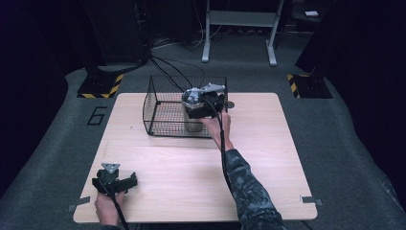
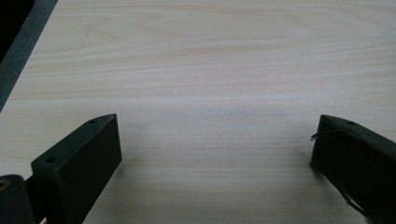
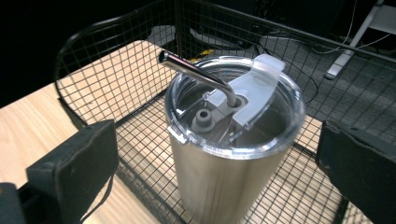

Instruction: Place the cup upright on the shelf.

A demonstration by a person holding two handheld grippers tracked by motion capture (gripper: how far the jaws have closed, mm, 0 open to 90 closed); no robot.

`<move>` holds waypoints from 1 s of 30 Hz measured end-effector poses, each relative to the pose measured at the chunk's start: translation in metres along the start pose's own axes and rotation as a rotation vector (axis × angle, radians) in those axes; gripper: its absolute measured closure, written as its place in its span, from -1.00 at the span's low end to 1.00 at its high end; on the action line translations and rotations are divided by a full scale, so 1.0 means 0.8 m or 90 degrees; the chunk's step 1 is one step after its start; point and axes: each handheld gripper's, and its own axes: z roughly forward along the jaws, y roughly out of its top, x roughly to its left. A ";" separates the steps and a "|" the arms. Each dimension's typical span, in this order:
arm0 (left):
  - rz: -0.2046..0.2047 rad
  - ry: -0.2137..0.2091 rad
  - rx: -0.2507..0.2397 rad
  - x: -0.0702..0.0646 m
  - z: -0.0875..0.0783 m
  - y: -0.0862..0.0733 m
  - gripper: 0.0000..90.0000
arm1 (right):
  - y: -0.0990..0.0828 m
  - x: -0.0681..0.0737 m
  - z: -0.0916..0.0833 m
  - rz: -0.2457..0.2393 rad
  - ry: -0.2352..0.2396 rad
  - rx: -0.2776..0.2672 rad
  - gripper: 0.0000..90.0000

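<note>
Steel tumbler (image 3: 224, 154) stands upright inside the wire basket (image 1: 158, 103), clear lid and bent metal straw (image 3: 196, 70) fitted. Right gripper (image 3: 217, 158) at the tumbler, jaws wide on either side of it, not touching: placement looks done (or a grasp not yet begun, cannot tell which). Left gripper (image 1: 115, 179) well away from the basket at the near table (image 1: 268, 158) edge, jaws wide, holding nothing. Pale wood tabletop; grey carpet, dark room beyond.

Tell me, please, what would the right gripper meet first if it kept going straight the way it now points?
Most likely the steel tumbler standing in the wire basket: it sits between the open right gripper's fingers, dead ahead, though its exact depth is unclear.
</note>
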 end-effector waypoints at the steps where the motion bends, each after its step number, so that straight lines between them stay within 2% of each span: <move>1: 0.000 0.000 0.000 0.000 0.000 0.000 -0.97 | 0.000 0.001 -0.005 -0.001 0.000 0.000 -1.00; 2: -0.009 0.001 -0.007 -0.001 0.001 0.000 -0.97 | -0.001 0.002 -0.010 0.001 0.000 0.002 -1.00; 10: -0.003 0.002 -0.006 -0.001 0.001 0.000 -0.97 | -0.012 0.007 -0.056 -0.018 0.005 -0.023 -1.00; 15: 0.000 0.002 -0.005 0.000 0.001 0.000 -0.97 | -0.028 0.011 -0.092 -0.028 0.009 -0.039 -1.00; 22: 0.001 0.002 -0.005 0.000 0.001 0.000 -0.97 | -0.062 0.012 -0.137 -0.050 0.001 -0.044 -1.00; 30: 0.012 0.002 0.002 0.001 0.000 0.000 -0.97 | -0.117 0.002 -0.174 -0.048 -0.023 -0.035 -1.00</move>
